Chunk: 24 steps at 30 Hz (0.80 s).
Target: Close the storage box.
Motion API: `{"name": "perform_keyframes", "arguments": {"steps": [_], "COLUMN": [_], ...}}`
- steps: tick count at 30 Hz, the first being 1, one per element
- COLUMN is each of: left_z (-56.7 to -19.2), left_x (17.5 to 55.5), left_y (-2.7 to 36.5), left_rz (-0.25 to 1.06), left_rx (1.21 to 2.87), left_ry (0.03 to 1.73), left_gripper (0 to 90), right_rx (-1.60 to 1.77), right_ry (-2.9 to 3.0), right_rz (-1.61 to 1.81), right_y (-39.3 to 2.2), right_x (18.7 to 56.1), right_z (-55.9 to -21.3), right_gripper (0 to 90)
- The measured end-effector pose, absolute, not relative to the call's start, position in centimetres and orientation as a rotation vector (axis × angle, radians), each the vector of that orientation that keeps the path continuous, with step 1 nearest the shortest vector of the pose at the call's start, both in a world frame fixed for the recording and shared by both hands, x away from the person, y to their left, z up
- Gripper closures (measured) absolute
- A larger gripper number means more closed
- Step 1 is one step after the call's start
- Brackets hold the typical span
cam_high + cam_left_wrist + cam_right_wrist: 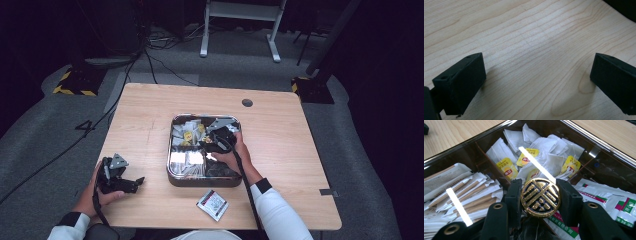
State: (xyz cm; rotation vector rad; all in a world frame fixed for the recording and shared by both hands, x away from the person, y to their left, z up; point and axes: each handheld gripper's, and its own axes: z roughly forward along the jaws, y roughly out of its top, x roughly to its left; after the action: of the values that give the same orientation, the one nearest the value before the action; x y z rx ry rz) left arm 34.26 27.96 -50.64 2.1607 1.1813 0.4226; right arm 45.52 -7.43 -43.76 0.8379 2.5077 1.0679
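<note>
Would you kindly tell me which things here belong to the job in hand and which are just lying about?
In the job: right gripper, shut on the round gold knob; compartment tray.
Lying about: sachet on the table; left gripper, open and idle.

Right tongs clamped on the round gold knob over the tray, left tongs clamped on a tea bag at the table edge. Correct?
Half right. The right tongs do clamp the round gold knob over the tray. The left tongs hold nothing: the left gripper view shows them open over bare table.
</note>
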Motion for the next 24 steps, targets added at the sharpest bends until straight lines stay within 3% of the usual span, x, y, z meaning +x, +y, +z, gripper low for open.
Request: {"name": "perform_keyframes", "arguments": {"steps": [11, 16, 24], "left_z": [-50.65, -50.65, -50.65], "left_x": [34.24, 34.24, 34.25], "left_y": [27.94, 27.95, 27.95], "left_rz": [0.421, 0.421, 0.423], "left_rx": [2.159, 2.159, 2.159], "left_ry": [1.183, 1.183, 1.183], "left_gripper": [0.4, 0.4, 0.4], "right_rx": [0.828, 0.729, 0.674], "right_ry": [2.506, 2.563, 2.578], "right_rz": [1.077, 1.058, 1.084], "right_y": [-7.52, -7.47, -7.81], "right_x": [45.43, 45.22, 45.0], "right_z": [-43.82, -43.67, -43.23], "right_gripper": [56.9, 40.8, 25.1]}}
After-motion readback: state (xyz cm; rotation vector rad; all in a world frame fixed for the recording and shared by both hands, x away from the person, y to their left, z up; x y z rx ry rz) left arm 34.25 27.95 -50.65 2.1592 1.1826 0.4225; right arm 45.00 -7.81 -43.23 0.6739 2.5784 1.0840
